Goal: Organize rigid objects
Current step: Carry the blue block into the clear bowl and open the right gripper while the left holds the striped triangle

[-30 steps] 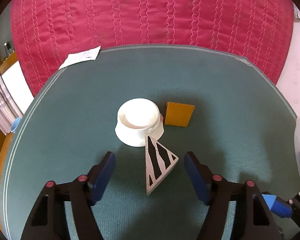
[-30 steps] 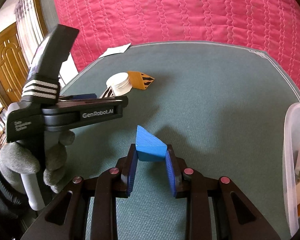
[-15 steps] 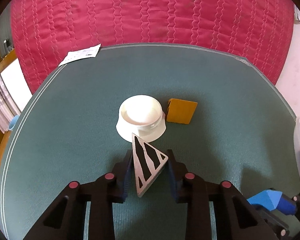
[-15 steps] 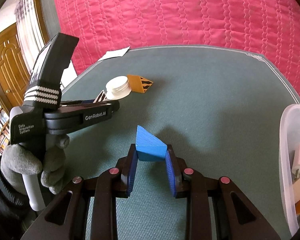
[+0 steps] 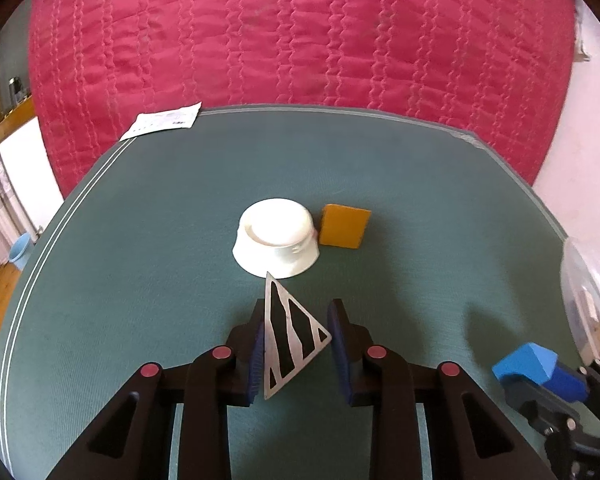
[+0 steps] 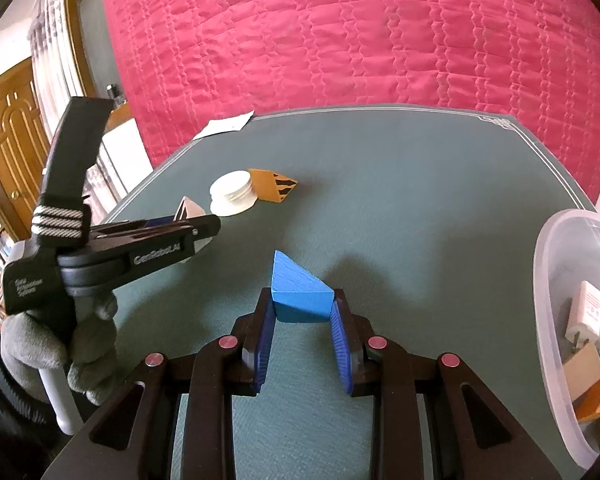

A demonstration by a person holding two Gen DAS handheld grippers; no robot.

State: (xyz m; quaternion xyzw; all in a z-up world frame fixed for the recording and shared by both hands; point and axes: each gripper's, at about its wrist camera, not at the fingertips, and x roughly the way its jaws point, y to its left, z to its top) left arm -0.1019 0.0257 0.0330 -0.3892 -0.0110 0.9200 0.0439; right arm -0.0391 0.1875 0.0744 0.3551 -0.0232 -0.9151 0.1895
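With my left tongs (image 5: 296, 342) pinching the striped triangle (image 5: 290, 334) above the worktop (image 5: 140, 240) and my right tongs (image 6: 303, 334) clamping the blue wedge (image 6: 300, 294), I judged level, unhurried carries toward the clear bin (image 6: 556, 320) best.

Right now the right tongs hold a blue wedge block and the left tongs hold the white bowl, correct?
Not quite. The left tongs grip the striped triangle block, not the white bowl, as the left wrist view shows. The right tongs do hold the blue wedge block.
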